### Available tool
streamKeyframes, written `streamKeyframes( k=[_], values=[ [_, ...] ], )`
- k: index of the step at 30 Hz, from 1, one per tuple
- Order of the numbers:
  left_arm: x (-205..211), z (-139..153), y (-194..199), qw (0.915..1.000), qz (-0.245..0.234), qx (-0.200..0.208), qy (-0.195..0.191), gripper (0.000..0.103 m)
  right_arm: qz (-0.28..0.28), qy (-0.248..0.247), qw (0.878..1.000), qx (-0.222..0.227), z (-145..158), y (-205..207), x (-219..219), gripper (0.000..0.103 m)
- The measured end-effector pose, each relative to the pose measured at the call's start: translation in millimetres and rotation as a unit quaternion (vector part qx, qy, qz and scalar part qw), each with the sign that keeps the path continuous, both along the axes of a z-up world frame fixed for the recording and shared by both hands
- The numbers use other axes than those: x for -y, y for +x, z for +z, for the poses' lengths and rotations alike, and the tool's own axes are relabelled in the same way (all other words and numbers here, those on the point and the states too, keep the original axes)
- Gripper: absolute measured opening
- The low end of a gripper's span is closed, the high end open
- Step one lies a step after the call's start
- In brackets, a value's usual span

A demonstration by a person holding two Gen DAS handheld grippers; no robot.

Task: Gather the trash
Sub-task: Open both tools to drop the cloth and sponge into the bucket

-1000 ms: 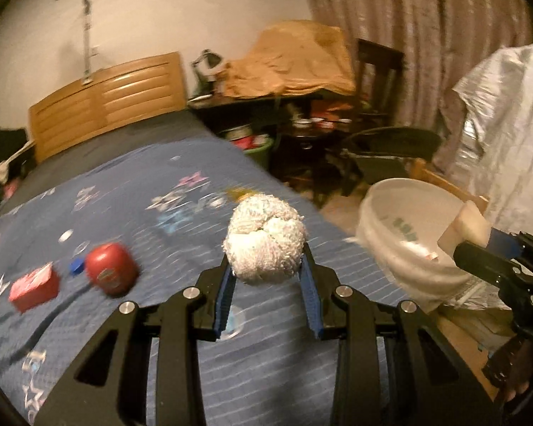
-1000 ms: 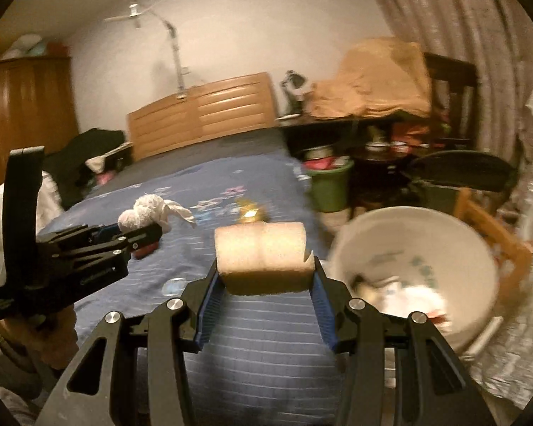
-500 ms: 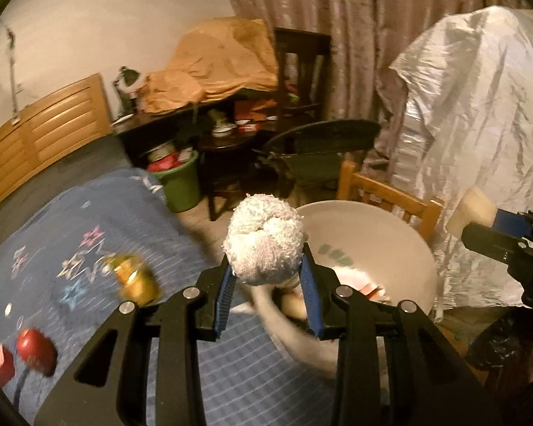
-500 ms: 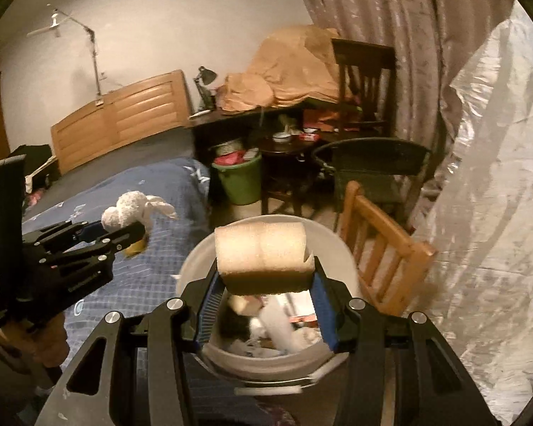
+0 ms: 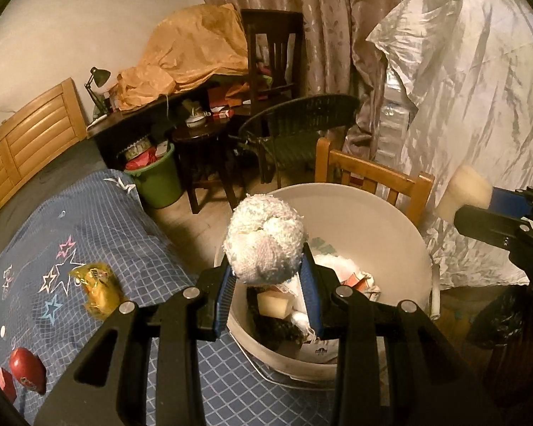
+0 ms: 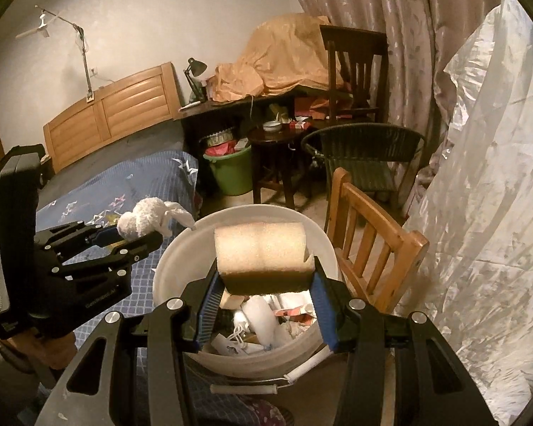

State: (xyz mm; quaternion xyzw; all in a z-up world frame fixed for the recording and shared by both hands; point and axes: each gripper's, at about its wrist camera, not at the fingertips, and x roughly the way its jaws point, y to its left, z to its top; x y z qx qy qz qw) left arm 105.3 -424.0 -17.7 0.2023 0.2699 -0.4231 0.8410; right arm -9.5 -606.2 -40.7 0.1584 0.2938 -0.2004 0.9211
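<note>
Two grippers each hold one piece of trash above one white bucket (image 5: 391,220) beside the bed (image 5: 99,220). The left gripper (image 5: 266,277) is clamped on a white rag ball (image 5: 264,241), level over the bucket's near rim. The right gripper (image 6: 263,301) is clamped on a tan sponge (image 6: 261,252), tilted down over the trash inside.

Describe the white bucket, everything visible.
The white bucket is a round, plastic-looking pail, upright with its mouth open, standing beside the bed and in front of a wooden chair. A wire bail handle with a white grip hangs down its near side. It is partly filled with trash: crumpled paper, white wrappers and a beige block. The right hand-held gripper holds a sponge over its mouth; the left hand-held gripper holds a white cloth wad above its rim.
</note>
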Motion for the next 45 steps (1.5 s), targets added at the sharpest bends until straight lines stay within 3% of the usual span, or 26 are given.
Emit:
streamKeyframes(
  k=[31, 38, 39, 41, 42, 45],
  values=[
    [2, -14, 5, 0.9999, -0.002, -0.005, 0.011, 0.033, 0.010, -0.007, 1.000, -0.014, -6, 11, -1, 0.049],
    [12, -20, 14, 0.9995, -0.013, -0.024, 0.019, 0.035, 0.027, -0.010, 0.999, -0.022, -10, 31, 8, 0.049],
    [14, -22, 17, 0.9992, -0.015, -0.030, 0.022, 0.036, 0.033, -0.008, 0.999, -0.025, -11, 37, 9, 0.050],
    [16, -27, 22, 0.9989, -0.003, -0.038, 0.027, 0.054, 0.024, -0.006, 0.999, -0.031, -16, 44, 15, 0.066],
    [14, -28, 26, 0.9988, 0.002, -0.043, 0.025, 0.057, 0.021, -0.005, 0.999, -0.030, -17, 45, 16, 0.072],
    [11, -30, 30, 0.9987, 0.009, -0.044, 0.024, 0.057, 0.021, -0.001, 0.999, -0.027, -21, 46, 19, 0.072]
  ],
)
